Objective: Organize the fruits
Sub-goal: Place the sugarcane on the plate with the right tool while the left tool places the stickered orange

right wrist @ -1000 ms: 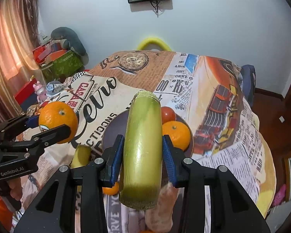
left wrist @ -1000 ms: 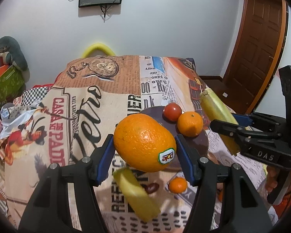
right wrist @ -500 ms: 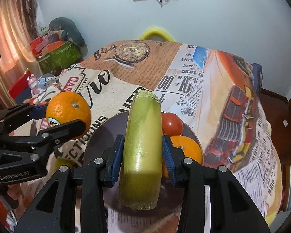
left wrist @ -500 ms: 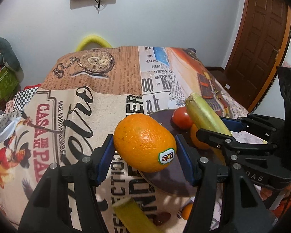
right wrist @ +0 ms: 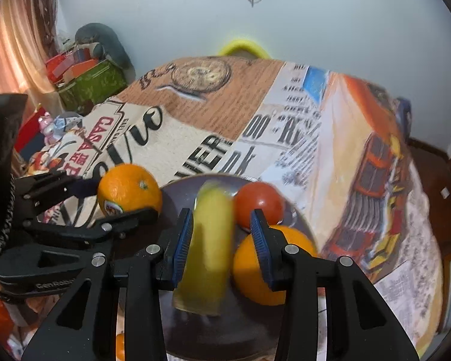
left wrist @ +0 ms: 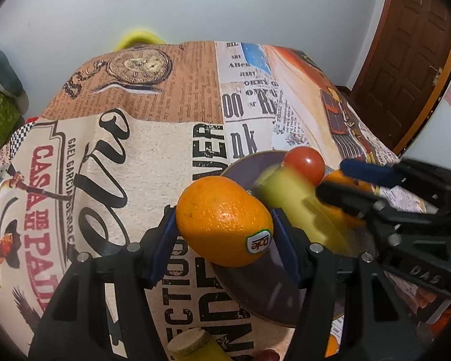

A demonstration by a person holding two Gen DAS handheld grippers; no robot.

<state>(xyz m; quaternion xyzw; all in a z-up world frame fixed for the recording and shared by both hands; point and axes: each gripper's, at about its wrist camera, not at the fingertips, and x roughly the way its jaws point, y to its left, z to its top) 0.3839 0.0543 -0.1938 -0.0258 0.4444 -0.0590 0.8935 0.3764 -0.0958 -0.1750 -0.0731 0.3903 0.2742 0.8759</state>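
Fruits on the plate (right wrist: 171, 192): one tomato (right wrist: 259, 203), one orange (right wrist: 288, 267).

left tool (left wrist: 224, 225) grips a stickered orange (left wrist: 222, 221) above the dark plate's (left wrist: 273, 297) edge, beside a tomato (left wrist: 305, 164).

Round table draped in vintage newsprint-patterned cloth (left wrist: 153, 156), dark purple round plate (left wrist: 273, 300) at four o'clock, yellow-green cut stalk piece (left wrist: 192, 349) at six o'clock

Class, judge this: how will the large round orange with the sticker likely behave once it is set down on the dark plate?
The large round orange would probably roll, since the dark plate looks shallow. Its firm peel likely resists the left tool's squeeze. The red tomato may stop it.
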